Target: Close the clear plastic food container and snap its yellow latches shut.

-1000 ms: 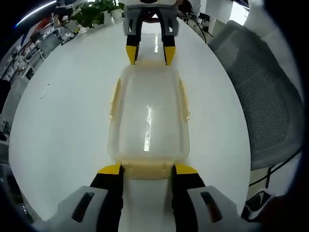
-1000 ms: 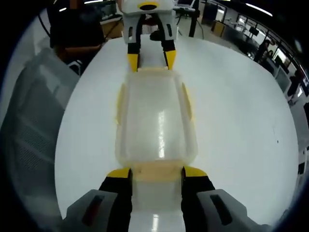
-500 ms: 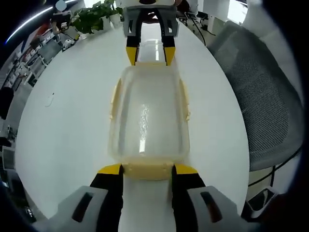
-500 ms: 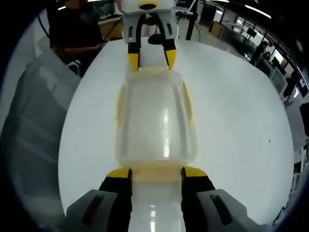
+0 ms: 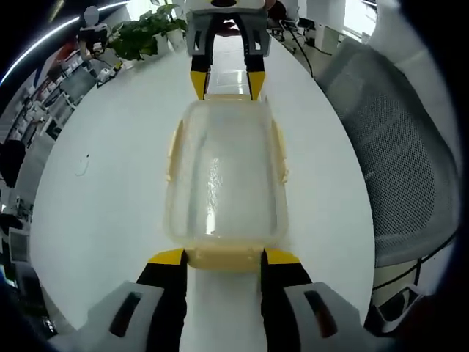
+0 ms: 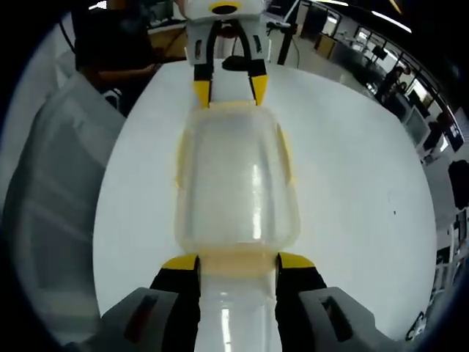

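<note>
Left gripper view. Clear plastic food container: lid on, lying lengthwise on the white table, centred ahead of the camera. Left gripper: jaws set wide, straddling the near-end yellow latch, yellow tips just at its two ends; whether they press it cannot be told. Side latches: pale yellow, lying against the long walls. Right gripper: at the container's far end, jaws apart at about the width of the far latch. Grey mesh chair: beside the table. Potted plant: at the table's far edge.

Right gripper view. Container: same placement, seen from the opposite end, on the table. Right gripper: jaws wide, flanking the near yellow latch. Left gripper: at the far end, jaws spread likewise. Chair: blurred, alongside the table.
</note>
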{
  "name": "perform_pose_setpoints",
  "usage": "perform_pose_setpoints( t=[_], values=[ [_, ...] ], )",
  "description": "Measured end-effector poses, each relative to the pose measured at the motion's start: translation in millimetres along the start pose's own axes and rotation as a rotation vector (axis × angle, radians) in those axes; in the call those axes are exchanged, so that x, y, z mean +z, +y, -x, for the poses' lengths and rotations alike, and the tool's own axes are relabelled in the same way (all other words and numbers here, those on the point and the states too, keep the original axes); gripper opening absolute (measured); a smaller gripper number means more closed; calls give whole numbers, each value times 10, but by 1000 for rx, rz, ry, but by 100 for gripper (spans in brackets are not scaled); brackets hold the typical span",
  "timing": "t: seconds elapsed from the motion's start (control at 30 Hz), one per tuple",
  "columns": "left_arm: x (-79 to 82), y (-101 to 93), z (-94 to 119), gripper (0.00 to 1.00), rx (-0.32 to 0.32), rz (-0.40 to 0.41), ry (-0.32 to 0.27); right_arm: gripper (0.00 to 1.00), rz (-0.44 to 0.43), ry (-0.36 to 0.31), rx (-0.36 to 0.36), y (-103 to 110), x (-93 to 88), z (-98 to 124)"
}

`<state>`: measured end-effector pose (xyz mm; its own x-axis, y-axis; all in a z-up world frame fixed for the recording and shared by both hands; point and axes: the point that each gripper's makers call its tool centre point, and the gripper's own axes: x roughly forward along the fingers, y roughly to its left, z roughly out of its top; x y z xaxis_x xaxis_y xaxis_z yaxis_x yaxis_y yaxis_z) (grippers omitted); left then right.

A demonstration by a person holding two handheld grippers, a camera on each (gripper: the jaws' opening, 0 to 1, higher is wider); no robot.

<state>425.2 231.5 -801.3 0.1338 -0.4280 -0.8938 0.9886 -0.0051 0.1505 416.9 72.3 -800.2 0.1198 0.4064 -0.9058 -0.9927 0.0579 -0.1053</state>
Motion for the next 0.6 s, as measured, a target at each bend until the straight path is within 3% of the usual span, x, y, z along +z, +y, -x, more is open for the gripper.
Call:
perform_pose_setpoints(
  t=[0.6],
  values=[
    [384, -78, 68, 38, 12, -10, -6, 38, 13, -9, -25, 72, -206, 347]
  ],
)
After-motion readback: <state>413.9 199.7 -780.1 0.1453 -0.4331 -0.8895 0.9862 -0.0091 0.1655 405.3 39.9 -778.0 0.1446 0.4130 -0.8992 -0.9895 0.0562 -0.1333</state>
